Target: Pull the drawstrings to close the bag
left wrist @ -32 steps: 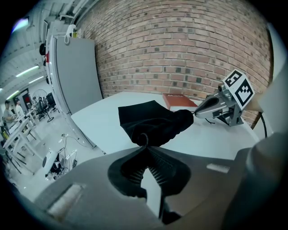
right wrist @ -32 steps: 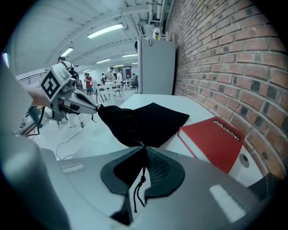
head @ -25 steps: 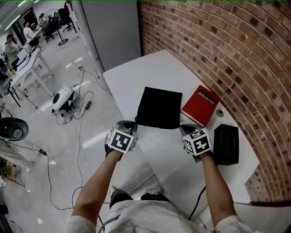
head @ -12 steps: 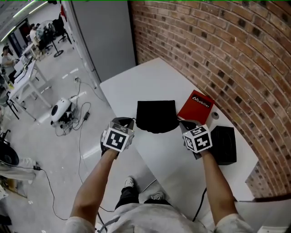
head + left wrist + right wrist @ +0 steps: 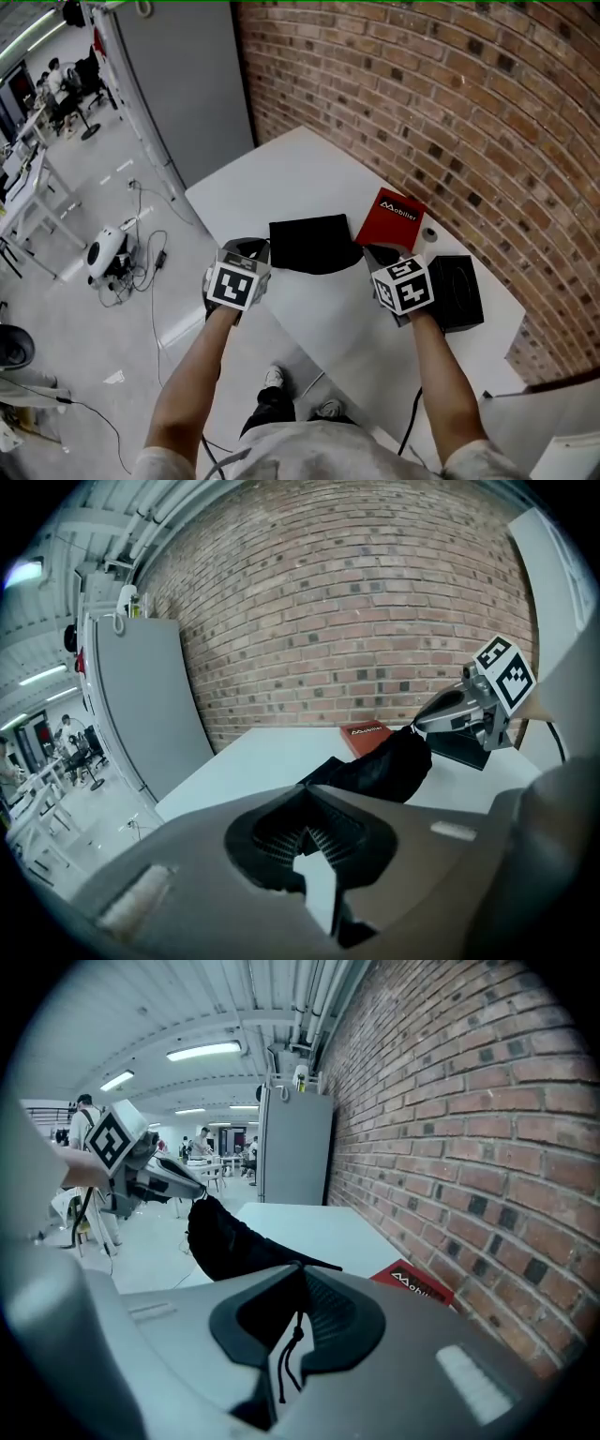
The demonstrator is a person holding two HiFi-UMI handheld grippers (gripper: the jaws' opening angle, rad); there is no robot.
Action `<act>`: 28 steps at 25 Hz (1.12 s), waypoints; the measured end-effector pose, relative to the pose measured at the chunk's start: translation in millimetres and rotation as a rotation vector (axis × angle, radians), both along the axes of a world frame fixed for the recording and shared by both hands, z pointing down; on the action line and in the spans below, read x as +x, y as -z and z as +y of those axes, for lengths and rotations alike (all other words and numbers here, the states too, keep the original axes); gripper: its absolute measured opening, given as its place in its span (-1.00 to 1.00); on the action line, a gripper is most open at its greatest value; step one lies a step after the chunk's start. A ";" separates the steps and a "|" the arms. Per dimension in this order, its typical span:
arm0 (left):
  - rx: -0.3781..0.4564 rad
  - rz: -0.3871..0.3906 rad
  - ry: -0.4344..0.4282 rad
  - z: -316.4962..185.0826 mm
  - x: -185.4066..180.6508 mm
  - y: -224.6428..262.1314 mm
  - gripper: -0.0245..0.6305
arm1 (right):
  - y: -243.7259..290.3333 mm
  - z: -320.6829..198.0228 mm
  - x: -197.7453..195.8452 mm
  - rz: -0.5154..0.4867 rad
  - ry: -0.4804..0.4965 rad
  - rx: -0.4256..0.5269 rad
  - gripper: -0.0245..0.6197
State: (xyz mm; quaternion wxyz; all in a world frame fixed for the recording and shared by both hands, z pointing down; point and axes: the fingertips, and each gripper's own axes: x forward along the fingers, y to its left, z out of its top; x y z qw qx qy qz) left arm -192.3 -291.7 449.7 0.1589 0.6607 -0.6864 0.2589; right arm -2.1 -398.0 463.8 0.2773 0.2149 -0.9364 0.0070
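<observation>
I see a big brick wall (image 5: 450, 84) running along the far side of a white table (image 5: 281, 183). The black bag (image 5: 309, 246) is at the near edge of the table, between my two tools. In both gripper views it hangs stretched from one tool to the other, with its top bunched up. It looks lifted off the table, but I cannot tell that for sure.

To the right of the bag is a black box (image 5: 459, 291), close to the wall. A red box (image 5: 389, 220) with white letters lies flat just beside it and next to the bag.

My left tool (image 5: 258, 251) is at the bag's left end. Its jaws are pressed together on the edge of the bag. I cannot make out a string there.

My right tool (image 5: 375, 255) is at the bag's right end, near the red box. Its jaws are pressed together on a thin black drawstring (image 5: 292, 1335). The string's knotted end hangs down between the jaws.

A small white roll (image 5: 429, 234) sits by the wall, just behind the black box.
</observation>
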 end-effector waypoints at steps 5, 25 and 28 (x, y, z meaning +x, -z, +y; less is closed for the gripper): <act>0.039 0.000 -0.024 -11.5 -18.2 16.7 -0.91 | 20.2 -3.5 -12.3 0.004 -0.026 0.039 -0.88; 0.180 -0.017 -0.097 -64.7 -87.3 91.5 -0.91 | 101.4 -41.7 -75.9 -0.068 -0.107 0.178 -0.88; 0.206 -0.020 -0.109 -73.2 -96.4 103.5 -0.91 | 114.1 -46.3 -83.1 -0.080 -0.129 0.200 -0.88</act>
